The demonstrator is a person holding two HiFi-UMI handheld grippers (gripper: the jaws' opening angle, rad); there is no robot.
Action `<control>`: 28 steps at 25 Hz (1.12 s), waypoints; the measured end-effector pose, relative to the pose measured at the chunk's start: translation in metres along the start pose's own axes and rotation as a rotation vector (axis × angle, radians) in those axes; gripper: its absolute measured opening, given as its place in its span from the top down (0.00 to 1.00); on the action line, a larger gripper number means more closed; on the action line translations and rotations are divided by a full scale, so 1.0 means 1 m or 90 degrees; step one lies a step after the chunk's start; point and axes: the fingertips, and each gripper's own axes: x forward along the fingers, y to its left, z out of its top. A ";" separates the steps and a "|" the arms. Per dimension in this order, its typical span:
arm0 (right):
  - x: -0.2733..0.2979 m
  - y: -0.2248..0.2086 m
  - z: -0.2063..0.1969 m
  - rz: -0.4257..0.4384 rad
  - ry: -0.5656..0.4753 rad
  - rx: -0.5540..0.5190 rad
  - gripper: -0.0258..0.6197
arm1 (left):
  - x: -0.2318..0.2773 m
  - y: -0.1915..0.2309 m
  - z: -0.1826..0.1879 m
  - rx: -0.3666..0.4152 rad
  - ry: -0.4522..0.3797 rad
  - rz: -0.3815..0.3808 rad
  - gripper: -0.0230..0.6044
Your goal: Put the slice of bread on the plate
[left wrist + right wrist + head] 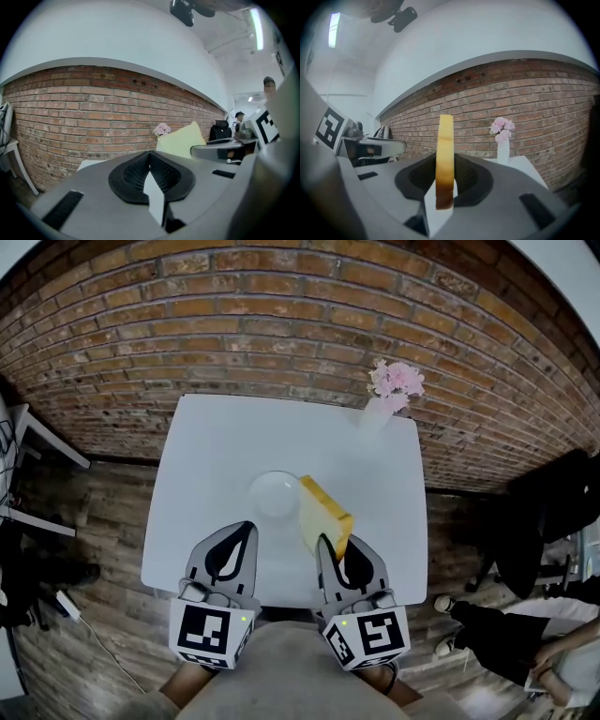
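A slice of bread with a brown crust stands on edge in my right gripper, which is shut on its lower end. It hangs above the white table, just right of a round clear plate. In the right gripper view the slice rises edge-on from between the pads of that gripper. My left gripper hovers over the table's near edge, below the plate, shut and holding nothing. From the left gripper view the bread shows to the right.
A white vase of pink flowers stands at the table's far right corner against the brick wall. A person's legs and shoes and a dark chair are right of the table. A white frame stands at the left.
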 end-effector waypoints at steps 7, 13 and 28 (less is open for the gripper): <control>0.017 0.011 -0.003 0.011 0.012 0.002 0.82 | 0.009 0.010 -0.008 0.000 0.030 -0.013 0.95; 0.025 0.022 -0.015 0.023 0.027 0.011 0.82 | 0.013 0.016 -0.021 -0.002 0.047 -0.022 0.95; 0.059 0.025 -0.043 0.047 0.066 0.016 0.82 | 0.039 0.025 -0.049 -0.015 0.090 -0.046 0.95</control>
